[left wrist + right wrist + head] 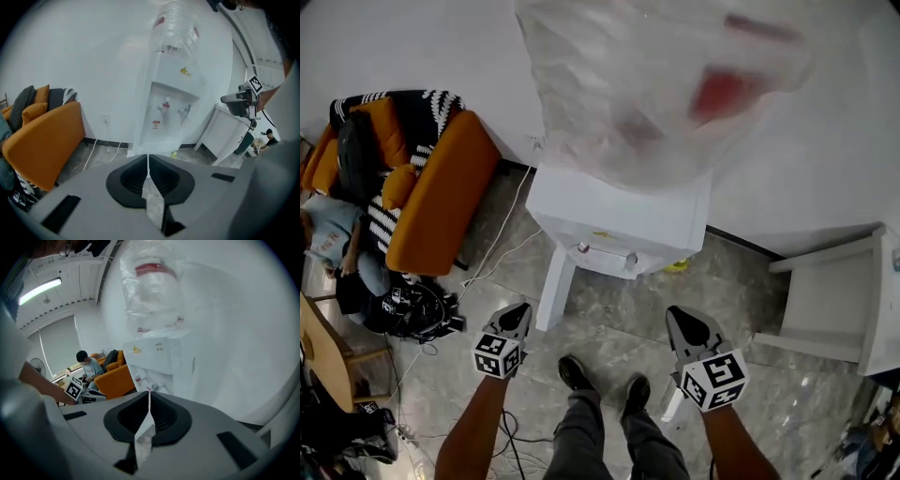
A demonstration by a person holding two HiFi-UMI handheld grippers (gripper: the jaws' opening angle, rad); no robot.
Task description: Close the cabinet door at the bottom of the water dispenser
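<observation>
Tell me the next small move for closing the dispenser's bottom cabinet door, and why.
Probably bring the left gripper against the cabinet door and push it toward the water dispenser: the door stands swung out beside that gripper, whose jaws are shut and empty.

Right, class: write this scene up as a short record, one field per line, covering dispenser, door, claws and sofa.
Water dispenser: white, against the wall, plastic-wrapped bottle on top
Cabinet door: swung open
Left claw: shut, empty, touching nothing
Right claw: shut, empty
Sofa: orange, at the head view's left
</observation>
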